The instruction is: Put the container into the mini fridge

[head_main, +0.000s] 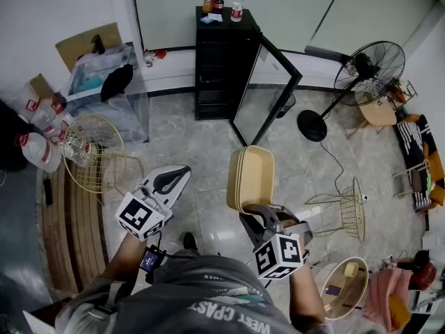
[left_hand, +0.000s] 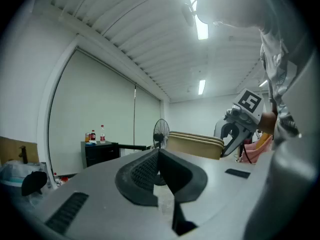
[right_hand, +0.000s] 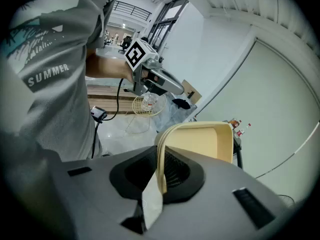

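A cream, shallow container is held on edge over the floor, with my right gripper shut on its near rim. In the right gripper view the rim of the container runs between the dark pads of the right gripper. The black mini fridge stands against the far wall, and its glass door is swung open to the right. My left gripper hovers left of the container, shut and holding nothing. The left gripper view shows that gripper pointing level, the container to its right.
Bottles stand on top of the fridge. A pedestal fan stands to the right of the door. At the left are a round wire basket, a clear plastic box and water jugs. A wire stool is at right.
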The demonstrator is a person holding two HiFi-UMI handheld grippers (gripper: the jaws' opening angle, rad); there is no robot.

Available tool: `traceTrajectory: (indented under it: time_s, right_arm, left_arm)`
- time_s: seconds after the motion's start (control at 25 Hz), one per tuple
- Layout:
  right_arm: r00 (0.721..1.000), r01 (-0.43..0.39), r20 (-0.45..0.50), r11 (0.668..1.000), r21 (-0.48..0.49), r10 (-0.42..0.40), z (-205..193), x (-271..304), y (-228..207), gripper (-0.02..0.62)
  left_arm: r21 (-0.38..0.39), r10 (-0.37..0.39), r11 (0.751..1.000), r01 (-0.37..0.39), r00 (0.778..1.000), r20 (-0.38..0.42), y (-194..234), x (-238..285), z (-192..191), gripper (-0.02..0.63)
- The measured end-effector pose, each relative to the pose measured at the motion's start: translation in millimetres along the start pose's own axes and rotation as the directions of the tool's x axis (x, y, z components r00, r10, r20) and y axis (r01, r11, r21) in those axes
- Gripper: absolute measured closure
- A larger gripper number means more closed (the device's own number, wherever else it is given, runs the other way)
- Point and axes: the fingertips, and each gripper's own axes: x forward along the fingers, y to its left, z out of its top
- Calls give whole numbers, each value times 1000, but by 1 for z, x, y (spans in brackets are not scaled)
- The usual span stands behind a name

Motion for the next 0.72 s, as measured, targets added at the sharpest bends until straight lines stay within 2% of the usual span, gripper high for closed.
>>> traceTrajectory:
  time_s: [0.72]
  right_arm:
    - [999,-7,-40,1000,-5,6,24,40,-14,546]
  left_arm:
    - [-9,-26,1000,26,1000,-6,47,-11,-13,591]
